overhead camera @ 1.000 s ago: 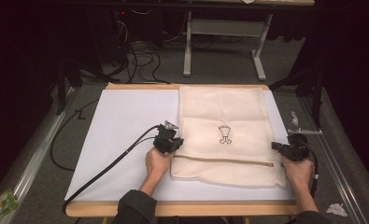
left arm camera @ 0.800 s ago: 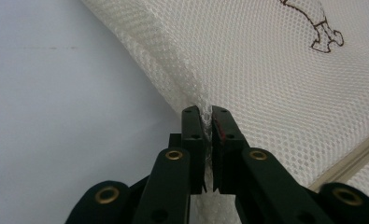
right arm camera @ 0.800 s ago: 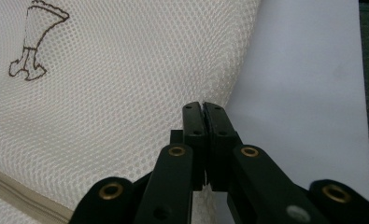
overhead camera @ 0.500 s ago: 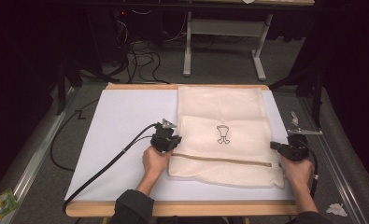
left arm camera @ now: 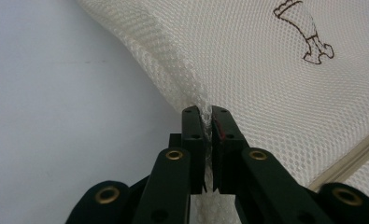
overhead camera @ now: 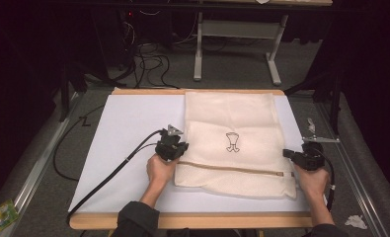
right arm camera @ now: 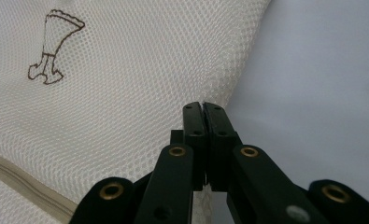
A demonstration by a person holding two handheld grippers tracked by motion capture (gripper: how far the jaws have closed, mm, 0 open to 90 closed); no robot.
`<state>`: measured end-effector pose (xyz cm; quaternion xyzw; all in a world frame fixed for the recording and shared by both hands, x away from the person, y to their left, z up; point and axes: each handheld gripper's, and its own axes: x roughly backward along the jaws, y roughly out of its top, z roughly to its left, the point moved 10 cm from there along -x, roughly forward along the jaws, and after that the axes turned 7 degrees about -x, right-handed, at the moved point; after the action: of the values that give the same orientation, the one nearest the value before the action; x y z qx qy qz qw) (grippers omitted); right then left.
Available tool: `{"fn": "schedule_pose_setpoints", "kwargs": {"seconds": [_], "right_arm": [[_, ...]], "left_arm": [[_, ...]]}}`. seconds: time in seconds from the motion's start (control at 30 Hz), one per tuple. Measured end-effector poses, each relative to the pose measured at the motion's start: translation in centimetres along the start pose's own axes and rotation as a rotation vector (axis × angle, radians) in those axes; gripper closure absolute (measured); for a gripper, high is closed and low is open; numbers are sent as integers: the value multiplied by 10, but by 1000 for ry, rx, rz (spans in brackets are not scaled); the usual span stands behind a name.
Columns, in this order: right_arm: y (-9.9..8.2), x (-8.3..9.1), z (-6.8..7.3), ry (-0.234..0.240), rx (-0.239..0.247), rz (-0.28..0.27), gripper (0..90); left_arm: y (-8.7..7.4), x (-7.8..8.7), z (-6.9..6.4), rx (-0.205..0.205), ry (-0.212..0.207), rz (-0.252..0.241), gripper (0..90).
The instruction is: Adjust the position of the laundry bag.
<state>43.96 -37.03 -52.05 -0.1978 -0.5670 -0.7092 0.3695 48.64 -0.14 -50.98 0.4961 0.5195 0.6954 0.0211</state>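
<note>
Both claws are clamped on the mesh laundry bag [overhead camera: 232, 143]: left claw [left arm camera: 207, 122] and right claw [right arm camera: 204, 116] pinching opposite side edges mid-fold; next, carry it toward the table's far edge.

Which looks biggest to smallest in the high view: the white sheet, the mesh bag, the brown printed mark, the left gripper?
1. white sheet
2. mesh bag, lying on the sheet
3. left gripper, clamped on the bag's edge
4. brown printed mark

The last two look close in size.
</note>
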Motion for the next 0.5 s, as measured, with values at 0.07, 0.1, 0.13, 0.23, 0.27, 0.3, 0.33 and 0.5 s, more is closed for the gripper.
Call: {"fn": "schedule_pose_setpoints", "kwargs": {"seconds": [0.07,0.1,0.13,0.23,0.27,0.3,0.33,0.5], "right_arm": [[0,0,1,2,-1,-2,899],[0,0,3,7,2,-2,900],[0,0,3,7,2,-2,900],[1,-1,7,14,2,0,900],[2,-2,10,17,11,-3,900],[2,-2,10,17,11,-3,900],[2,-3,11,22,14,-5,900],[3,-5,18,32,21,-4,899]], "left_arm": [[0,1,1,0,1,-1,855],[-1,2,2,0,2,-3,856],[-1,3,2,4,1,-4,856],[-3,6,5,5,8,-8,856],[-4,7,7,5,9,-7,856],[-5,8,8,7,11,-8,856],[-5,9,9,9,13,-11,856],[-8,13,14,22,19,-18,856]]}}
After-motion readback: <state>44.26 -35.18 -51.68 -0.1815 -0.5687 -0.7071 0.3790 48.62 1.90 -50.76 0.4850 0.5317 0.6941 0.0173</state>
